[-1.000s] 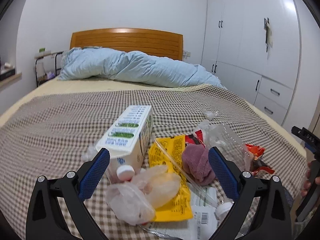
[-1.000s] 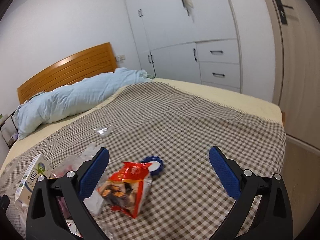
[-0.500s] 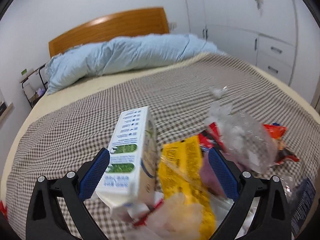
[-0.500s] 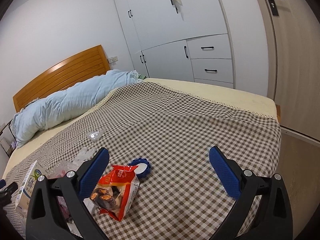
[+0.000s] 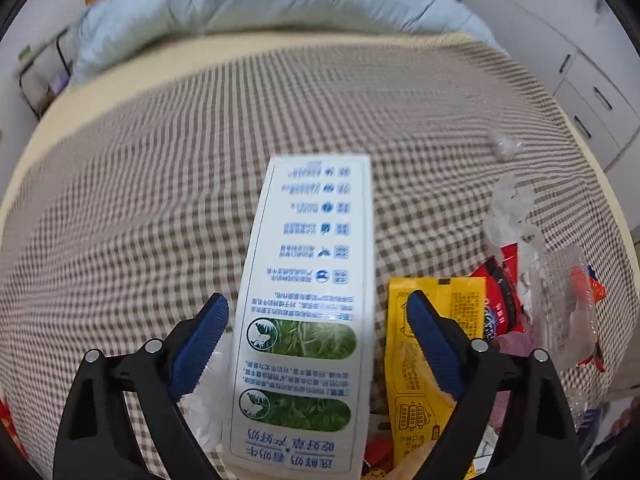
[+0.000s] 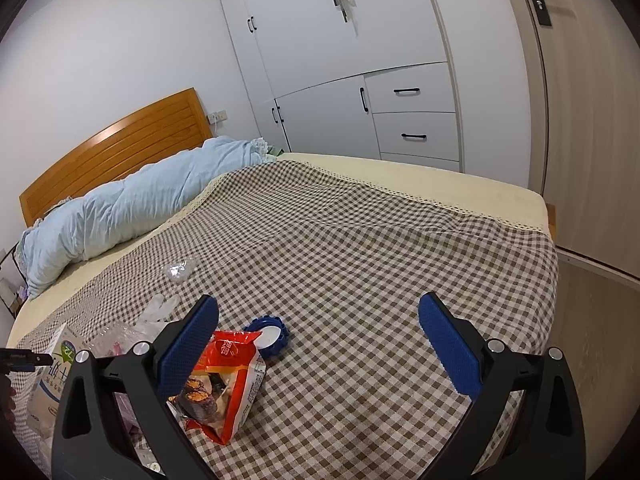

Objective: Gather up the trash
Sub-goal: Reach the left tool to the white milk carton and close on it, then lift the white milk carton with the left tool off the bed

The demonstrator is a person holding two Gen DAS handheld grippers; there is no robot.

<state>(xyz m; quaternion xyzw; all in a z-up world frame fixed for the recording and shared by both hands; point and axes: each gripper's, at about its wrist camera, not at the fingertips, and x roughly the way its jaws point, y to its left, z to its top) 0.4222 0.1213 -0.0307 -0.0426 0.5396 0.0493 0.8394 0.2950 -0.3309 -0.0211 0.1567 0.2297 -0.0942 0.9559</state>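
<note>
- Left gripper [image 5: 316, 344] tipped steeply down over the brown-and-cream checked bedspread [image 5: 160, 184], blue-padded fingers [image 5: 199, 350] spread but just narrowing, straddling a tall white milk carton with green panels [image 5: 308, 300]; pads short of its sides.
- Just right of those fingers: yellow foil sachet [image 5: 412, 392], red wrapper [image 5: 500, 296], crumpled clear plastic bag [image 5: 556, 300].
- Right gripper [image 6: 318, 346] held low, fingers [image 6: 450, 350] wide apart and empty.
- Beside its left finger: red snack packet [image 6: 228, 384] and round blue lid [image 6: 269, 334].
</note>
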